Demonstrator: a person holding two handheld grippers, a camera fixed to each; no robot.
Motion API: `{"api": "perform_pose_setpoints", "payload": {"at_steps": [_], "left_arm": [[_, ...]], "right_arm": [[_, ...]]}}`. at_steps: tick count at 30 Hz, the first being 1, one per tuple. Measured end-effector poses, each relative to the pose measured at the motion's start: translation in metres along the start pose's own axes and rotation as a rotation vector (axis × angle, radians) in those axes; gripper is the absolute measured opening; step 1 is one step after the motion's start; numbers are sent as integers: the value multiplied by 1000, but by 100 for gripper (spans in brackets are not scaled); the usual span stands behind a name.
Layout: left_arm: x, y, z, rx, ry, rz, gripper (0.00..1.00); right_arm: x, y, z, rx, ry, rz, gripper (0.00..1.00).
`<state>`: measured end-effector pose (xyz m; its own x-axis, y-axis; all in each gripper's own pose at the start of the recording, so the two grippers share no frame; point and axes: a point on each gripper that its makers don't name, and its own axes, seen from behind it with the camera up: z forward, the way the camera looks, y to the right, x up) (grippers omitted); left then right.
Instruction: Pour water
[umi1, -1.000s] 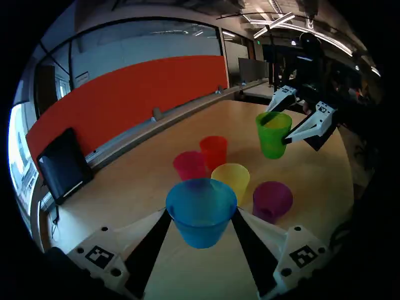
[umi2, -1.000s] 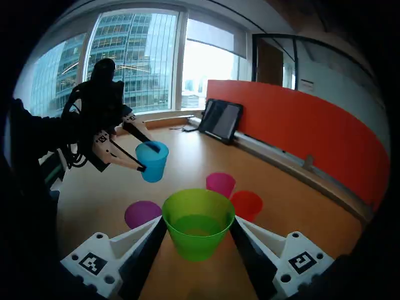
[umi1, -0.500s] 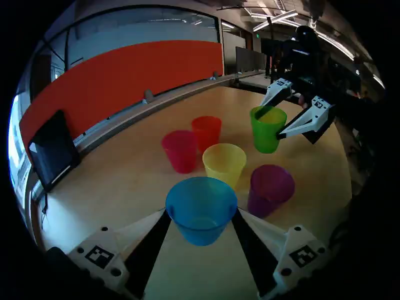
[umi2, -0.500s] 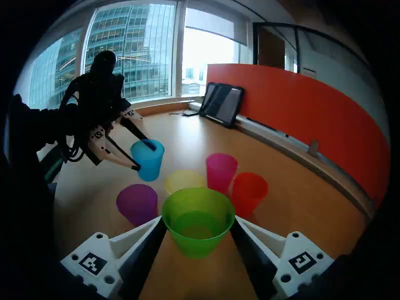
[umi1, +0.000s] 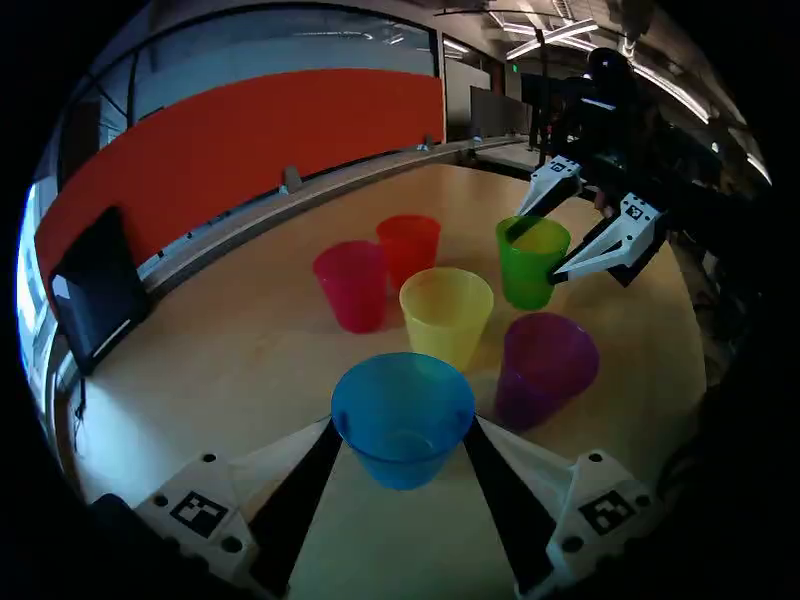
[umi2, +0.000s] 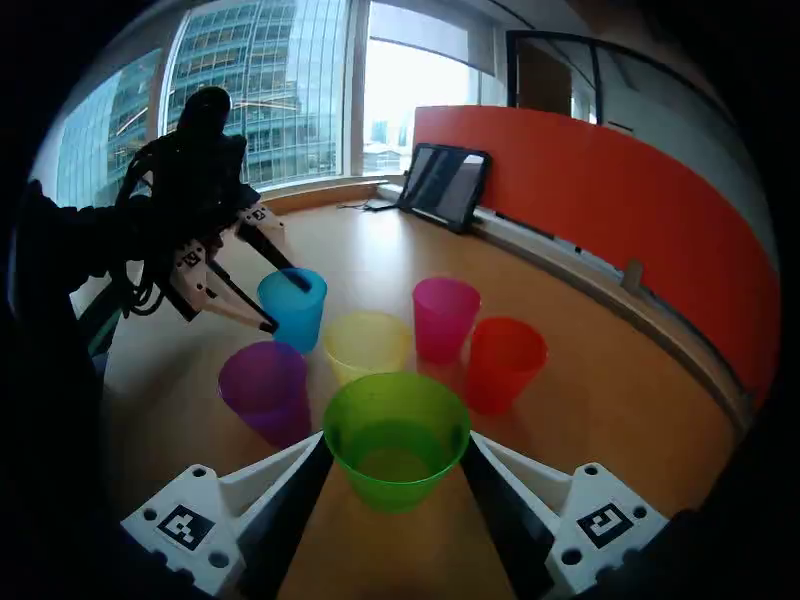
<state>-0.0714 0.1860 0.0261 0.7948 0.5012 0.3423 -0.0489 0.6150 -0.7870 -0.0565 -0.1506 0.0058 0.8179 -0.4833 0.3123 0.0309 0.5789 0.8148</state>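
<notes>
In the left gripper view my left gripper (umi1: 403, 440) is shut on a blue cup (umi1: 403, 420), held upright. Farther off, the right gripper (umi1: 545, 240) holds a green cup (umi1: 530, 262). In the right gripper view my right gripper (umi2: 396, 462) is shut on the green cup (umi2: 396, 450), which has some water at its bottom. The left gripper (umi2: 268, 300) with the blue cup (umi2: 293, 307) hangs at the left, held by a person's hand (umi2: 190, 200). Both cups hover low over the wooden table (umi2: 600, 420).
Yellow (umi1: 446, 315), purple (umi1: 545, 365), pink (umi1: 350, 285) and orange (umi1: 408, 248) cups stand clustered on the table between the two grippers. A dark tablet (umi1: 95, 290) leans at the table's far edge, before an orange wall panel (umi1: 250, 140). Large windows (umi2: 260, 100) lie behind the person.
Both grippers have come down and closer to the cluster of standing cups, which now looms larger. The cups they hold stay upright.
</notes>
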Motion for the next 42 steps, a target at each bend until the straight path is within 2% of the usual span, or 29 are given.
{"api": "perform_pose_setpoints", "payload": {"at_steps": [18,24,33,42], "left_arm": [[-17,-3,2,-1,-23,-23,85],[-23,-3,-1,4,-47,-14,96],[-28,-2,-7,10,-62,-26,97],[-30,2,-14,6,-66,-44,97]], "right_arm": [[-15,3,11,-18,-24,4,90],[-21,6,15,-29,-28,7,90],[-27,6,15,-39,-23,3,90],[-31,5,12,-48,-14,30,93]]}}
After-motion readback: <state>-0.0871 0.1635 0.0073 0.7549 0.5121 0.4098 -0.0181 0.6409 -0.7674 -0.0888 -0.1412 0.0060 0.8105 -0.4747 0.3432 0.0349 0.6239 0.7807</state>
